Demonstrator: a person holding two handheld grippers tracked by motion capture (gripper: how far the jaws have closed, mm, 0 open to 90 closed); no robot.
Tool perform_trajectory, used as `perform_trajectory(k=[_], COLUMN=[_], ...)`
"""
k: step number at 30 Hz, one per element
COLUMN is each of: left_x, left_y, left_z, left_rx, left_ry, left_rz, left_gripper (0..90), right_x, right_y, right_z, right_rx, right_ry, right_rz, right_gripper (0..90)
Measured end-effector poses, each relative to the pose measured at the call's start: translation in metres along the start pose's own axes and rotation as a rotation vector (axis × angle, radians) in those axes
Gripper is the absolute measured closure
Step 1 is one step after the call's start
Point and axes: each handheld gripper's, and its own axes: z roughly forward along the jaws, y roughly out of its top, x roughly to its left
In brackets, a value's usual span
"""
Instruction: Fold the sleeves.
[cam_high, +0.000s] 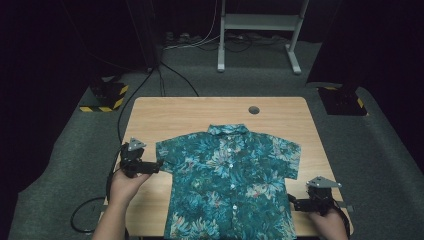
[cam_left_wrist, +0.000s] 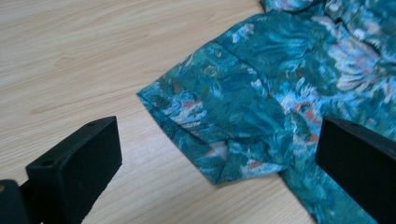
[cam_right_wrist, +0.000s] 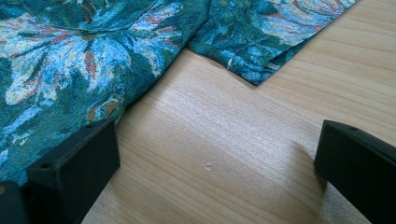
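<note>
Shirt (cam_high: 230, 185) flat on table (cam_high: 170, 112), buttoned, collar far. Left gripper (cam_high: 152, 167) released by sleeve (cam_left_wrist: 215, 112); right gripper (cam_high: 295, 204) released beside hem.

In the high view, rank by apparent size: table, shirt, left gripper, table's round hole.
1. Table
2. Shirt
3. Left gripper
4. Hole
The table's near edge is cut off by the frame, yet it looks clearly largest.

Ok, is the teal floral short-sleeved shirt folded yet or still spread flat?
Spread flat: the teal floral short-sleeved shirt lies front up on the wooden table, buttoned, both sleeves out sideways, collar at the far end.
</note>
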Motion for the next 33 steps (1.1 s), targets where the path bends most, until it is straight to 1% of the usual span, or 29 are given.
perform_trajectory(k=[1, 2, 3, 4, 7, 11, 15, 17, 22, 25, 29, 33], left_x=[0.002, 0.005, 0.005, 0.008, 0.01, 0.013, 0.014, 0.017, 0.02, 0.022, 0.025, 0.028], left_y=[0.0, 0.001, 0.001, 0.001, 0.001, 0.002, 0.004, 0.006, 0.008, 0.011, 0.015, 0.016], left_z=[0.001, 0.005, 0.005, 0.007, 0.012, 0.017, 0.022, 0.026, 0.032, 0.036, 0.043, 0.049], left_rx=[-0.004, -0.001, -0.001, -0.005, -0.004, 0.001, 0.001, -0.007, -0.012, -0.007, -0.008, -0.004], left_ry=[-0.005, -0.013, -0.013, -0.018, -0.023, -0.028, -0.026, -0.029, -0.028, -0.026, -0.022, -0.022], left_rz=[-0.011, -0.034, -0.034, -0.052, -0.064, -0.069, -0.064, -0.068, -0.073, -0.081, -0.081, -0.087], left_gripper=[1.4, 1.4, 2.0, 2.2, 2.6, 3.0, 3.0, 3.1, 3.6, 3.8, 4.4, 5.2], right_x=[0.0, 0.0, 0.0, 0.0, 0.0, 0.0, 0.0, 0.0, 0.0, 0.0, 0.0, 0.0], right_y=[0.0, 0.0, 0.0, 0.0, 0.0, 0.0, 0.0, 0.0, 0.0, 0.0, 0.0, 0.0], right_z=[0.0, 0.0, 0.0, 0.0, 0.0, 0.0, 0.0, 0.0, 0.0, 0.0, 0.0, 0.0], right_rx=[0.0, 0.0, 0.0, 0.0, 0.0, 0.0, 0.0, 0.0, 0.0, 0.0, 0.0, 0.0], right_ry=[0.0, 0.0, 0.0, 0.0, 0.0, 0.0, 0.0, 0.0, 0.0, 0.0, 0.0, 0.0], right_rz=[0.0, 0.0, 0.0, 0.0, 0.0, 0.0, 0.0, 0.0, 0.0, 0.0, 0.0, 0.0], right_gripper=[0.0, 0.0, 0.0, 0.0, 0.0, 0.0, 0.0, 0.0, 0.0, 0.0, 0.0, 0.0])
